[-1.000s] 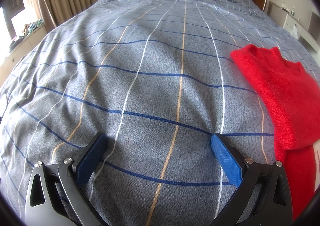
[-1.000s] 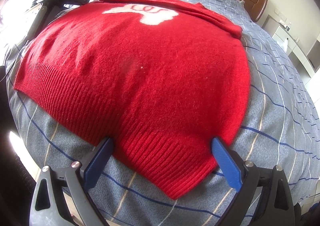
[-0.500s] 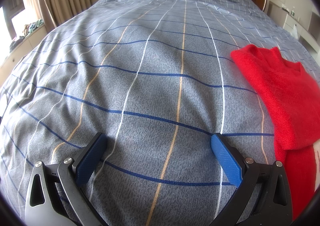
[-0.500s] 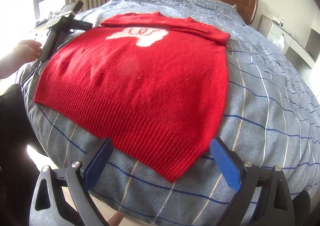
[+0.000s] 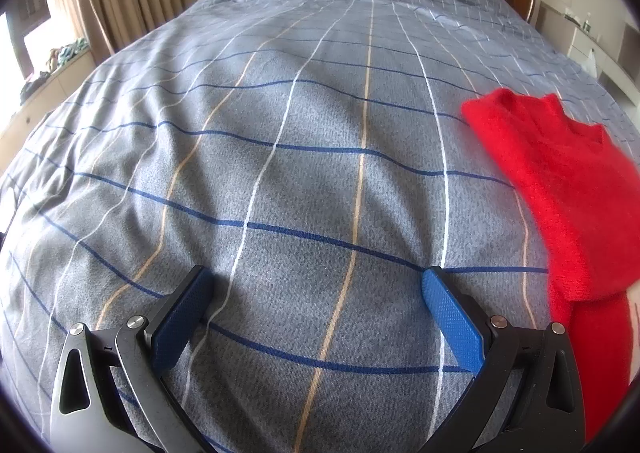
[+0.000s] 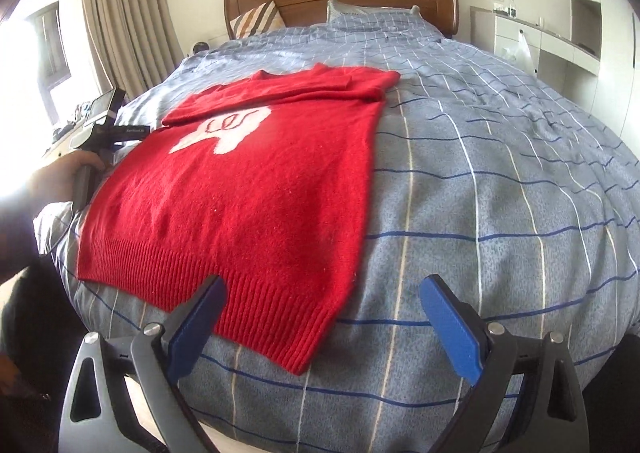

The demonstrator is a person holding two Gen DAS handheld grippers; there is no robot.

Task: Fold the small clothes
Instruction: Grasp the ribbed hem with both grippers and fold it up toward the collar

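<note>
On the grey-blue checked quilt cover (image 6: 500, 189) of the bed, the red knitted sweater with a white motif (image 6: 256, 189) lies flat, chest up, its sleeves folded across near the collar and its ribbed hem toward the foot of the bed. The right gripper (image 6: 320, 309) hangs just above the hem's right corner, jaws spread wide and holding nothing. The left gripper (image 5: 316, 305) is likewise released, low over bare quilt with the sweater's folded sleeve just to its right.

A good next fold likely means pinching the ribbed hem at both corners, lifting evenly, and carrying it to the shoulders so the side edges line up. The knit looks fuzzy, soft and stretchy, so it may sag or drag; the quilt beneath is padded and wrinkled, offering a yielding surface, so bite only the wool.
</note>
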